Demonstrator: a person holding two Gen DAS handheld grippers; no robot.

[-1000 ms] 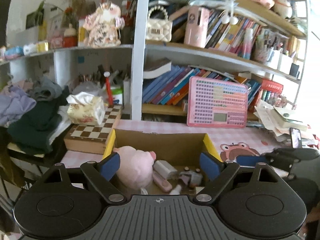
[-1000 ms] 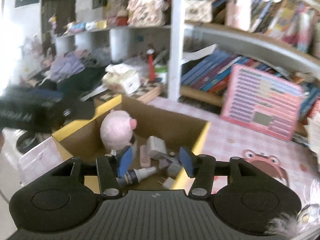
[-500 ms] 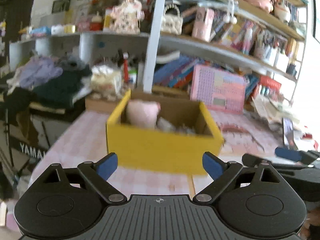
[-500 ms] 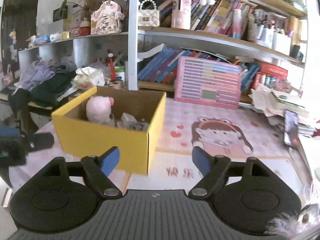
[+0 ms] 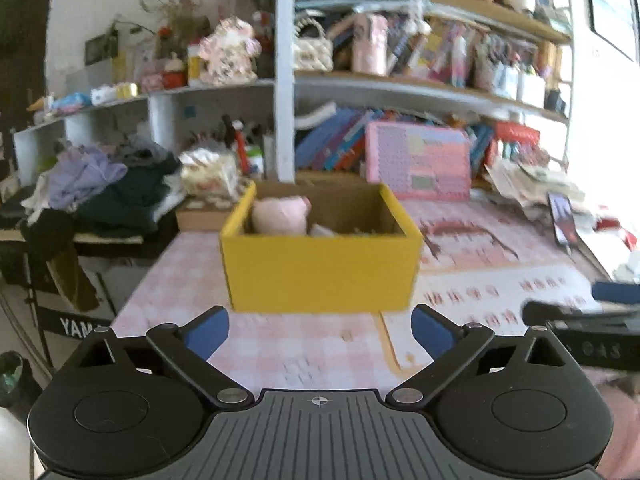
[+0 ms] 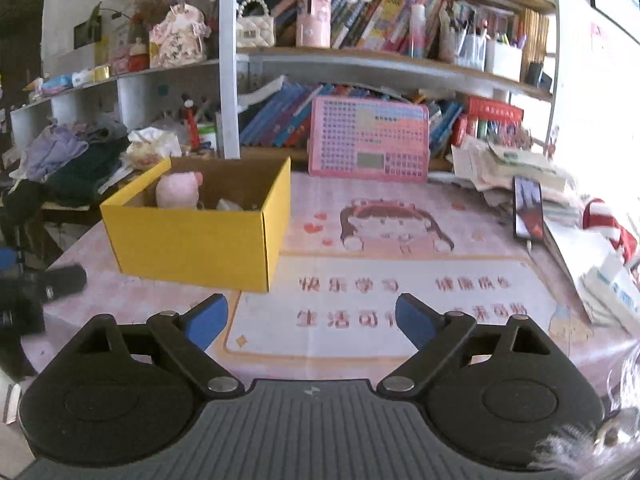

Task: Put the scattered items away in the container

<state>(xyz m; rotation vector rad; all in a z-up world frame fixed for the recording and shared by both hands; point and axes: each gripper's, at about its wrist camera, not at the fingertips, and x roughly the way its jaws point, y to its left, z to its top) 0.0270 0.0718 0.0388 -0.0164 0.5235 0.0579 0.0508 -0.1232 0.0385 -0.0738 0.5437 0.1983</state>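
Both claws, left (image 5: 320, 330) & right (image 6: 311, 318), now sit back from the yellow box (image 5: 320, 272) we hovered over a sec ago; jaws opening wide, nothing between. Pink plush (image 5: 282, 214) etc. inside box on bench (image 5: 280, 344).

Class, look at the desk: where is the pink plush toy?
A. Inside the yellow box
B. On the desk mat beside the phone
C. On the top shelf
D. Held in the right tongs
A: the pink plush toy sits inside the yellow box, poking above its rim.
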